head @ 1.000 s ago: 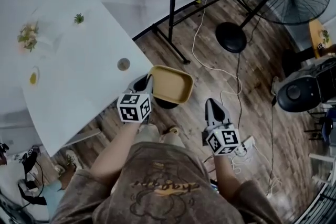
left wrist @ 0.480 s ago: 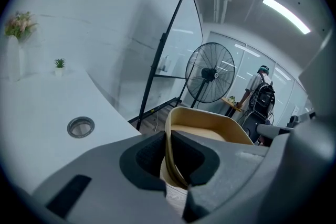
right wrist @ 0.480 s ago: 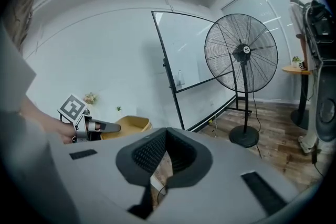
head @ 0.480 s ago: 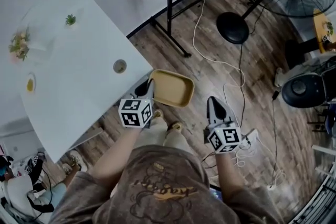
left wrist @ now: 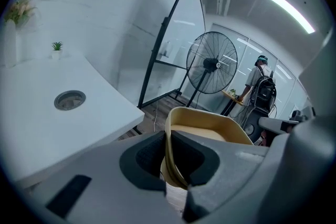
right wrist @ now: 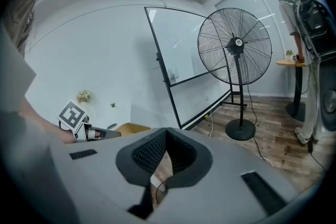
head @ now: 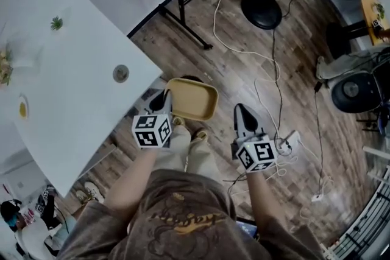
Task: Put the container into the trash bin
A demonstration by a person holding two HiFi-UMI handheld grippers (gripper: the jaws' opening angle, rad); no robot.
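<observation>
A shallow yellow container hangs over the wooden floor beside the white table's corner. My left gripper is shut on its near left rim. In the left gripper view the rim stands pinched between the dark pads, with the container reaching away from me. A dark round shape shows just past the container's far edge, mostly hidden by it; I cannot tell whether it is the trash bin. My right gripper hovers to the container's right, apart from it, jaws together and holding nothing.
The white table fills the left, with a round cable hole. A black frame stand, a fan's base, loose cables and a power strip lie on the floor ahead and right. A person with a backpack stands far off.
Both grippers have come down, the container still in the left one's grip. The head view has shifted, so the table and fan sit higher in the picture.
</observation>
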